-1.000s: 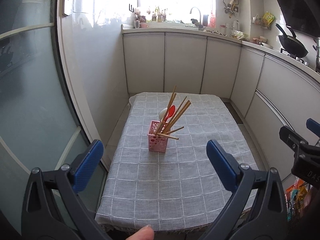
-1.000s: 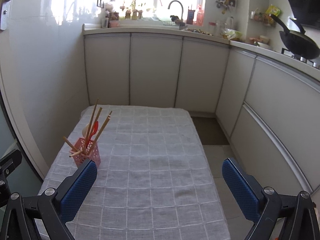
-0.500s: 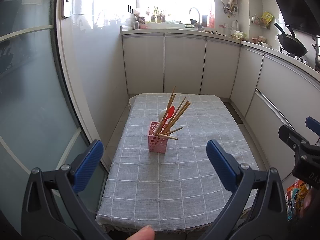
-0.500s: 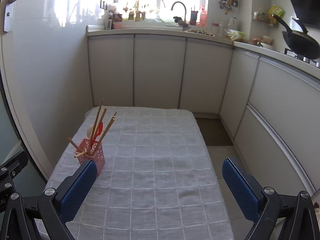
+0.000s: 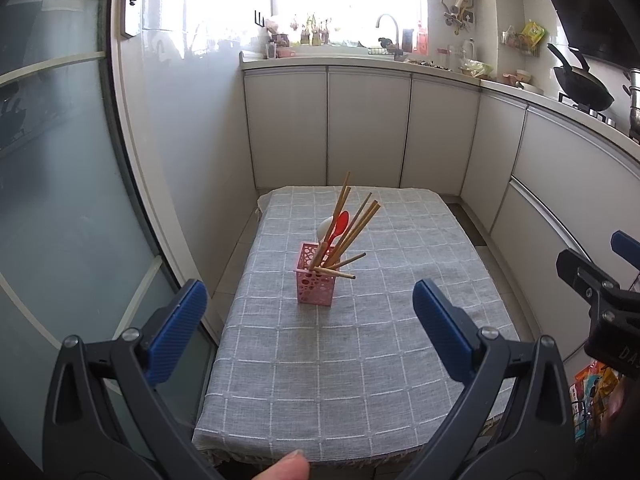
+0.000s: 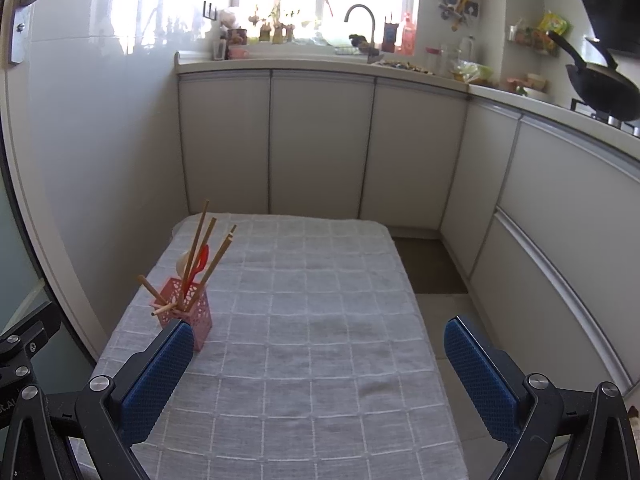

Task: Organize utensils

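Chopsticks of pale wood (image 5: 347,227), a red plastic spoon (image 5: 339,225) and a white spoon stood in the pink perforated holder (image 5: 314,280) left of centre on the grey checked tablecloth (image 5: 360,360), and we held the left gripper (image 5: 310,328) and right gripper (image 6: 316,376) wide open, empty, near the table's near edge, so whether sorting was ending or starting we could not judge.

A pink holder (image 5: 315,283) with a cut-out hole pattern carries tan wooden chopsticks (image 5: 357,224) and a red spoon (image 5: 339,226) on a tabletop (image 5: 360,344) covered in grey cloth with a white grid, between black claws with ribbed blue pads (image 5: 176,338)
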The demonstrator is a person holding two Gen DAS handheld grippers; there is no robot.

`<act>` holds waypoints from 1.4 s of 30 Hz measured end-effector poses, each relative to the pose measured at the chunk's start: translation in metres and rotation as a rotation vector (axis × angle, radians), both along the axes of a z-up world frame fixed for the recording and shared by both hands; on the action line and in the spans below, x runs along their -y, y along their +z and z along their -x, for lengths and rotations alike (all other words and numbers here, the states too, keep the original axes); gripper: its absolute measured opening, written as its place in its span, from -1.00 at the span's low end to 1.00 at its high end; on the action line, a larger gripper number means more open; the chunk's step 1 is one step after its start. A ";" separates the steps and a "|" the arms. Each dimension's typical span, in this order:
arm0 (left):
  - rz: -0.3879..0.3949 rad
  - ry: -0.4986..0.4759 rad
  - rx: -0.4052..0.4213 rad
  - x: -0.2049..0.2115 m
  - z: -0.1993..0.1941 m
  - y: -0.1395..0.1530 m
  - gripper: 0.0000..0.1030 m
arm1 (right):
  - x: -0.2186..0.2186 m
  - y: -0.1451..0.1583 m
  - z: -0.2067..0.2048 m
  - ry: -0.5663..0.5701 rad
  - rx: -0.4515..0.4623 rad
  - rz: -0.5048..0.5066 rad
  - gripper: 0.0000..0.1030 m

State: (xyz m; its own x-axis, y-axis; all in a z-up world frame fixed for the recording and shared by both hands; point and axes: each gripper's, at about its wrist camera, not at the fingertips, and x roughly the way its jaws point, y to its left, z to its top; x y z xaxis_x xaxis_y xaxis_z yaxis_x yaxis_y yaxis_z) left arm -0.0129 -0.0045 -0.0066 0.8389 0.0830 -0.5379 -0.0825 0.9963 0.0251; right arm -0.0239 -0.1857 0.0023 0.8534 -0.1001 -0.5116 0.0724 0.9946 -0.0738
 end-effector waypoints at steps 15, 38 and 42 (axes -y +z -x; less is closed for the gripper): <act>-0.011 0.005 0.005 0.003 0.001 0.000 0.99 | -0.001 0.000 0.001 -0.003 0.002 0.002 1.00; -0.011 0.010 0.000 0.000 0.000 0.001 0.99 | -0.001 0.003 0.000 -0.006 -0.001 0.008 1.00; -0.013 0.012 -0.002 0.002 0.000 0.000 0.99 | 0.000 0.003 0.000 -0.006 -0.002 0.007 1.00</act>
State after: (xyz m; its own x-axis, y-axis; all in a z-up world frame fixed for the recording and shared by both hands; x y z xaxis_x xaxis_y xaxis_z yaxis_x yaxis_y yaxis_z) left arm -0.0130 -0.0063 -0.0061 0.8366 0.1000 -0.5386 -0.0945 0.9948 0.0378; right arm -0.0241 -0.1854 0.0049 0.8515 -0.1088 -0.5129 0.0783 0.9936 -0.0809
